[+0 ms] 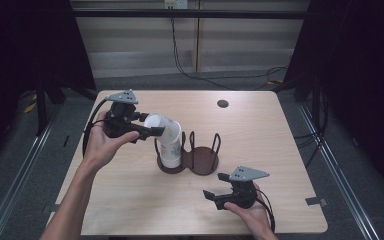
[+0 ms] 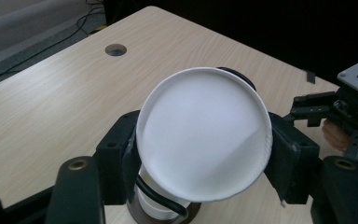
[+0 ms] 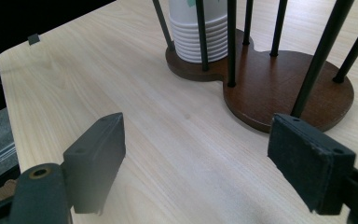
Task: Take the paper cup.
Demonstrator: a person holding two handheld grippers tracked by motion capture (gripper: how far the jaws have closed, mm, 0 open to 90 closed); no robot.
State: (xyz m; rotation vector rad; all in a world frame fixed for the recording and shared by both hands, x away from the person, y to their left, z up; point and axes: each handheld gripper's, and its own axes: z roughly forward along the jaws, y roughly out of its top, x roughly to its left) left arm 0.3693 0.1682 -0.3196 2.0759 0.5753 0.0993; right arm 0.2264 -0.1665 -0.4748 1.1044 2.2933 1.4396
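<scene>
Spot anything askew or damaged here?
One thing: the top cup is tipped sideways, its open mouth toward the left gripper whose jaws clamp it, while the stack below stands upright in the holder. No spill or damage. Right gripper is open, apart.

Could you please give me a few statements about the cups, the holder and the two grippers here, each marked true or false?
1. The left gripper is clamped on a white cup. True.
2. The right gripper holds a cup. False: its jaws are wide open over bare table.
3. The stack of cups sits in the holder's ring nearer the left gripper. True.
4. The holder's other ring is full of cups. False: it is empty down to its wooden base.
5. The held cup stands upright. False: it is tilted, its mouth toward the left gripper's camera.
</scene>
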